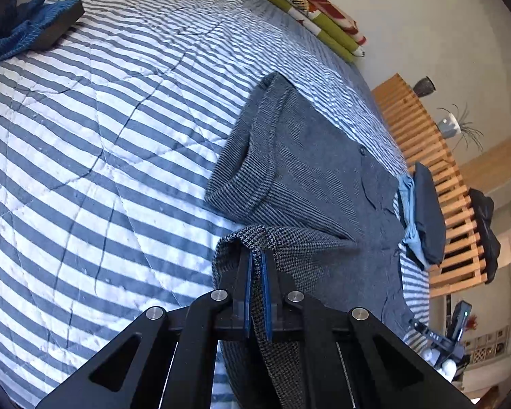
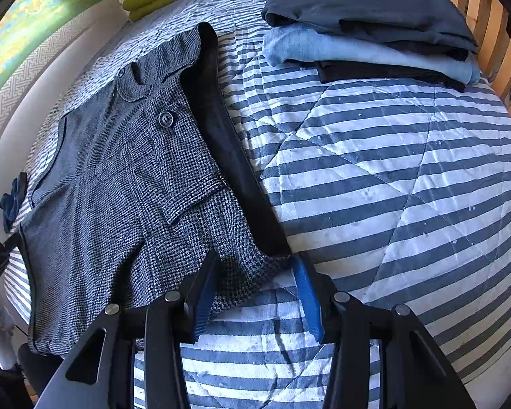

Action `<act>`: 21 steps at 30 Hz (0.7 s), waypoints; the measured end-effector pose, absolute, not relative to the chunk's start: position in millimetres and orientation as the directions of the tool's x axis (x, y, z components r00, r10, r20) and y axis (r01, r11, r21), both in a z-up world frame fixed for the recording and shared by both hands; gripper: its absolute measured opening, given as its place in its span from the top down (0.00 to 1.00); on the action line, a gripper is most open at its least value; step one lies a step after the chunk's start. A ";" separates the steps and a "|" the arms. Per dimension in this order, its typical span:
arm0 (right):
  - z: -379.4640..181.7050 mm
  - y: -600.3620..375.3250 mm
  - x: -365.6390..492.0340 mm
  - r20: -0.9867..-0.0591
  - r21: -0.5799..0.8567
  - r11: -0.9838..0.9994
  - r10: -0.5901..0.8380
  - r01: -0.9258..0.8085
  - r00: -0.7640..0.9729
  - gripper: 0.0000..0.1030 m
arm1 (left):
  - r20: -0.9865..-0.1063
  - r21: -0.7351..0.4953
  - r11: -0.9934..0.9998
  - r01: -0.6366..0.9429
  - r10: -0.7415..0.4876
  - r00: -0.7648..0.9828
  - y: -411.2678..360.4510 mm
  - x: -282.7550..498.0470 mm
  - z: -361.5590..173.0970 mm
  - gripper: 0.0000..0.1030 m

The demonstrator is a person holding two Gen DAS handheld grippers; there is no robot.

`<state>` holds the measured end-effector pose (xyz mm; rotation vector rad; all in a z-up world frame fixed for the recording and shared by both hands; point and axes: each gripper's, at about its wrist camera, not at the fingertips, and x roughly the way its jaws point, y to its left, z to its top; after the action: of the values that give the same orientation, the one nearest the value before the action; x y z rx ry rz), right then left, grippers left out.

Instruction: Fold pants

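Left gripper (image 1: 255, 272): pressed together on a fold of the pants (image 1: 310, 184), checked cloth pinched between the blue pads (image 1: 247, 293) and trailing down behind them.
Right gripper (image 2: 255, 293): spread wide, nothing held; one corner of the pants' waist end lying between the two open fingers, touching or nearly touching the left-hand one.
Pants, seen from the right jaws: spread flat on the striped quilt (image 2: 391, 177), ahead and off to the left; dark waistband (image 2: 228, 143) running away from the jaws on a diagonal, button (image 2: 166, 119) further out.
Pants, seen from the left jaws: straight ahead and a little right, leg hems (image 1: 245, 170) at the far end.
Long axis: stretched from waistband to hems, roughly in line with the left jaws' forward view, crosswise to the right jaws.
Nearer hand: left already gripping; right a short push from the waist corner.
Judged next need: right fingers closing on that corner, so both ends lift together.
Off to the far right of the right jaws: stack of folded clothes (image 2: 368, 34), well apart from the pants.
Risk, as a guess: corner slipping out sideways if closing starts too shallow.
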<state>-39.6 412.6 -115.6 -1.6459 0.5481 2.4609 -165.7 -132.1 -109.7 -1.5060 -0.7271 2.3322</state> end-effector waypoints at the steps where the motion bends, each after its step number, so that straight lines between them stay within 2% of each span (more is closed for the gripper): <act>1: -115.9 412.1 -40.4 -0.914 0.224 -0.926 -0.091 -0.304 -0.396 0.60 | -0.797 -0.505 -0.862 0.042 0.448 -0.404 -129.6 -172.7 -116.8 0.95; 4: -115.2 412.4 -41.3 -0.912 0.228 -0.923 -0.091 -0.311 -0.400 0.60 | -0.859 -0.396 -0.918 0.030 0.359 -0.366 -112.5 -188.4 -136.3 0.95; 7: -112.0 412.6 -40.3 -0.910 0.228 -0.922 -0.087 -0.313 -0.405 0.60 | -0.849 -0.395 -0.918 0.035 0.350 -0.395 -112.4 -186.9 -129.9 0.91; 9: -109.0 412.5 -37.2 -0.910 0.216 -0.926 -0.076 -0.309 -0.407 0.60 | -0.844 -0.415 -0.909 0.042 0.367 -0.391 -121.8 -180.0 -123.7 0.72; 10: -107.6 413.3 -35.2 -0.910 0.210 -0.928 -0.070 -0.309 -0.408 0.60 | -0.841 -0.420 -0.907 0.040 0.372 -0.392 -127.2 -174.2 -120.0 0.53; 11: -106.5 415.0 -33.2 -0.910 0.208 -0.928 -0.067 -0.310 -0.409 0.60 | -0.839 -0.414 -0.910 0.033 0.367 -0.403 -132.3 -165.5 -115.0 0.42; 15: -105.6 423.8 -25.5 -0.906 0.228 -0.919 -0.080 -0.321 -0.416 0.58 | -0.821 -0.403 -0.915 -0.022 0.372 -0.433 -148.2 -113.9 -96.9 0.41; 21: -106.7 432.1 -13.1 -0.890 0.291 -0.896 -0.124 -0.336 -0.439 0.55 | -0.786 -0.452 -0.868 -0.207 0.497 -0.367 -112.3 -20.4 -93.6 0.38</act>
<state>-13.1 432.1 -106.7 -1.5868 0.6611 2.4736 -20.4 -112.3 -93.6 -1.4394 -0.3877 2.2585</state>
